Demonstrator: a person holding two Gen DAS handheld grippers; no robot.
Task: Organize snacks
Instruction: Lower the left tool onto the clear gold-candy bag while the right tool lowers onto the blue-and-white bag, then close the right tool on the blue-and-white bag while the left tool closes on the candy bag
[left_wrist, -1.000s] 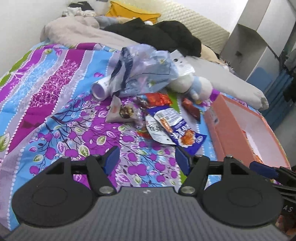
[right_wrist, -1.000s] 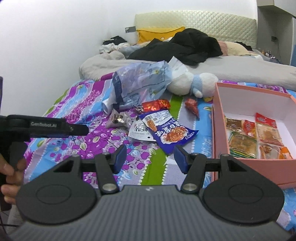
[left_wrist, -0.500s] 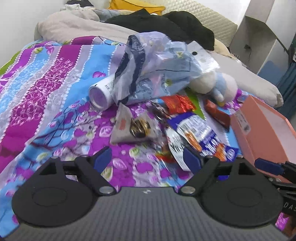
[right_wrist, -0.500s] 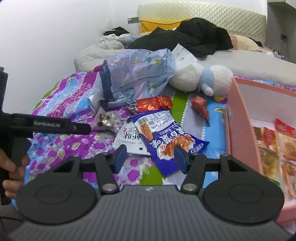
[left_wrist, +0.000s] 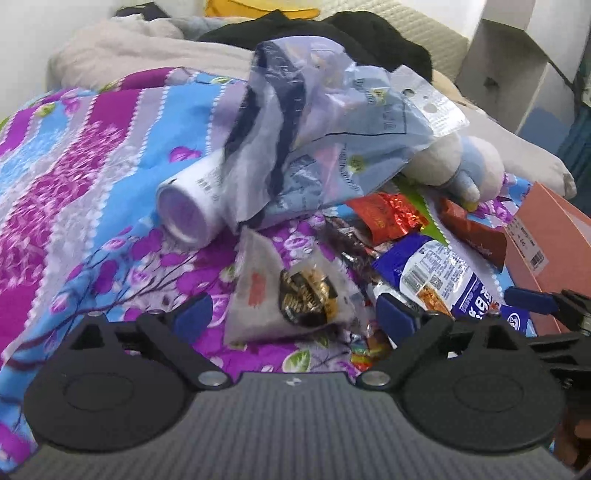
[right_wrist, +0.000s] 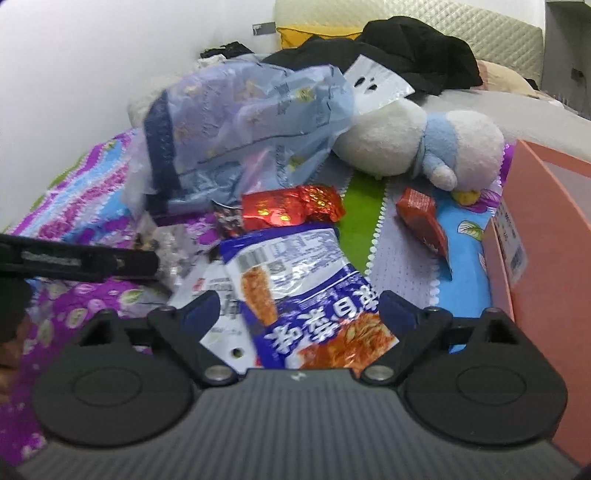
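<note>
Left gripper opening around clear packet, right gripper opening over blue packet

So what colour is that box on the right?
The box is salmon pink, with a white label on its side. It shows best in the right wrist view.

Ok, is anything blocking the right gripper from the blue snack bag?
Nothing visible does. The right gripper has its jaws opening just above the blue snack bag, which lies on top of the pile with a white packet partly under it.
</note>
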